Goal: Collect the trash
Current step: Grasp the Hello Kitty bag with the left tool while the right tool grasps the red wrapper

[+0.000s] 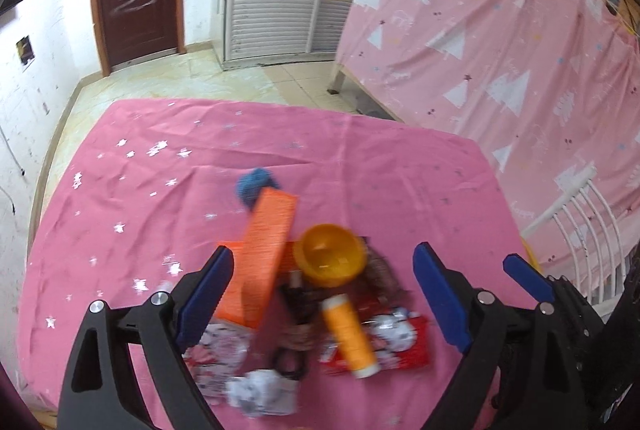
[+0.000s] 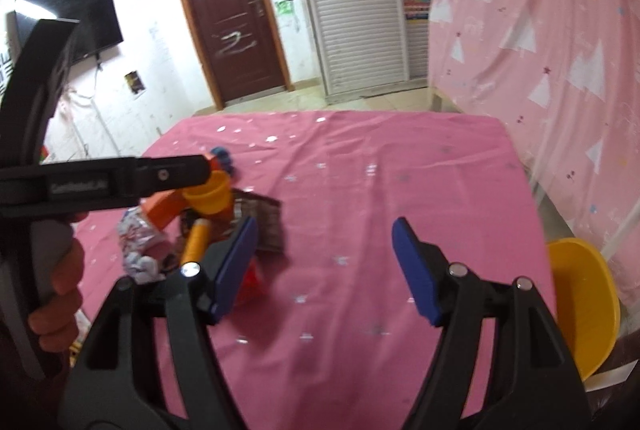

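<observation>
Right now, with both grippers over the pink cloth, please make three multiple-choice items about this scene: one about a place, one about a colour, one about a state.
1. Where does the trash pile lie as the right wrist camera sees it?
A. left of the right gripper
B. right of the right gripper
C. on the floor by the door

2. What colour is the small cup in the pile?
A. green
B. white
C. orange

3. How does the left gripper stand?
A. shut on the box
B. open, holding nothing
C. shut on the tube

Answers:
1 A: the pile with the orange box sits left of the right gripper.
2 C: the cup is orange, beside the orange tube.
3 B: the left gripper has its jaws wide apart over the pile, pressing on nothing.
</observation>
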Action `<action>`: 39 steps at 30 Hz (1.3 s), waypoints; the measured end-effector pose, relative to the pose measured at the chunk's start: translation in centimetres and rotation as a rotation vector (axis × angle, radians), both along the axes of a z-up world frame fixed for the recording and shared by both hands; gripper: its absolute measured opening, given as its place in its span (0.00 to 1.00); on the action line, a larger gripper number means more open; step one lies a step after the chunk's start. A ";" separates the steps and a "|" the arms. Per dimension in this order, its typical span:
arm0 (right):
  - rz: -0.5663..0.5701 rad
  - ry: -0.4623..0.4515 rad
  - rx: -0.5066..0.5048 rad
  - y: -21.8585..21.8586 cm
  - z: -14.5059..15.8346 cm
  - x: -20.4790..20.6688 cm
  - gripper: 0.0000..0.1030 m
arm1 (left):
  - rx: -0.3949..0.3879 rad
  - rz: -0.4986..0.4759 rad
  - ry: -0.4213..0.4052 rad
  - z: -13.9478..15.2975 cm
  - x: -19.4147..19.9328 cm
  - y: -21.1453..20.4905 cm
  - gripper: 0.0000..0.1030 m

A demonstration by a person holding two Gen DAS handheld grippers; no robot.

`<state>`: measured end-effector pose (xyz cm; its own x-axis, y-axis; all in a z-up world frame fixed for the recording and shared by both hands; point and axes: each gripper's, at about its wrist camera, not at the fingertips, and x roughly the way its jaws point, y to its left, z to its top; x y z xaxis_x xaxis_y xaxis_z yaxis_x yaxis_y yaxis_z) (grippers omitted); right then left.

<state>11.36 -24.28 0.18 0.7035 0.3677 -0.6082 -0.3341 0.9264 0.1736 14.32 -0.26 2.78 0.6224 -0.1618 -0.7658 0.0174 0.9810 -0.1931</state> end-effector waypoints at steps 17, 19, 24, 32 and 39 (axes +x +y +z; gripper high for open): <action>0.079 0.130 -0.037 4.6 -2.8 0.3 0.65 | 0.073 0.057 0.037 -2.6 -1.5 7.6 0.83; 0.087 0.133 -0.047 5.1 -2.8 0.2 0.65 | 0.068 0.052 0.051 -3.1 -1.6 8.0 0.83; 0.094 0.150 -0.079 6.1 -3.3 0.1 0.55 | 0.036 0.015 0.076 -4.2 -1.8 8.2 0.83; 0.084 0.129 -0.126 7.0 -3.4 -0.2 0.33 | 0.051 -0.041 0.073 -5.3 -2.5 7.3 0.56; 0.070 0.105 -0.117 6.7 -2.6 -0.6 0.31 | 0.038 -0.063 0.077 -4.8 -3.2 6.7 0.27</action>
<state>10.79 -17.58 -2.45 0.6090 0.3360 -0.7185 -0.3847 0.9173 0.1029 11.15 6.47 -2.01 0.5513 -0.1682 -0.8172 0.0656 0.9852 -0.1585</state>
